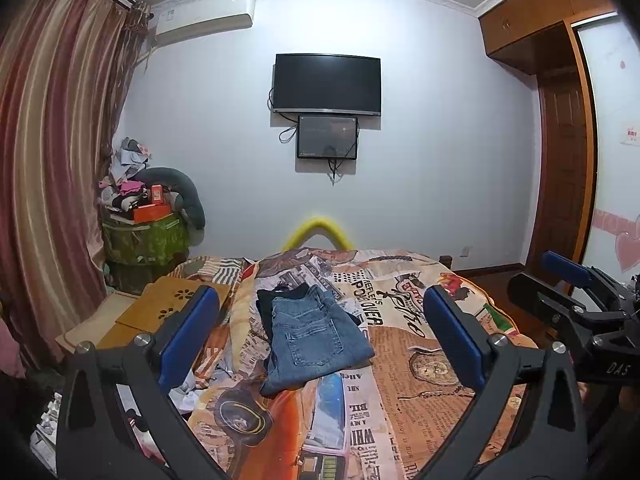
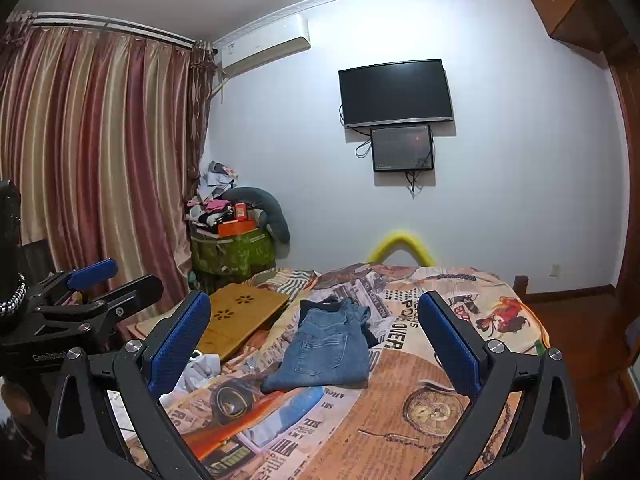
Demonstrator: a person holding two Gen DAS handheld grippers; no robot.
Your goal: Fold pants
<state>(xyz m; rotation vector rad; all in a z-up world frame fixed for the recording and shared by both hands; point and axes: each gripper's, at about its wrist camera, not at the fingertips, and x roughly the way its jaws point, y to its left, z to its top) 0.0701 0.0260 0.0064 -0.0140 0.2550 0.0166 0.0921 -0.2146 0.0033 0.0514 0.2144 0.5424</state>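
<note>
Blue pads fill the bottom of both wrist views: our left gripper [image 1: 320, 336] has its jaws spread wide with nothing between them, and our right gripper [image 2: 316, 340] is spread the same way, also empty. Both hang above the near end of the bed [image 1: 440, 360], well apart from the cloth.

Blue jeans [image 1: 312, 340] lie at about twelve o'clock from each gripper, near the middle of the patterned bedspread. They already look folded into a compact rectangle, back pocket up, resting partly on a dark garment [image 1: 266, 304] that peeks out at their ten o'clock edge. We judge the fold to be largely done, or a last tidy still open.

If we go in again, we should come down low and level, pinch all layers at the near corners together, and avoid catching the dark garment or the bedspread beneath. Both sides should lift together so the stack does not slide open.

Our left view shows the right gripper [image 1: 576, 292] at three o'clock, and the wardrobe [image 1: 560, 120] beyond it. Our right view instead shows the left gripper [image 2: 96, 284] at nine o'clock, more of the striped curtain [image 2: 100, 140], and the wooden lap desk [image 2: 240, 316] beside the jeans more fully.
</note>
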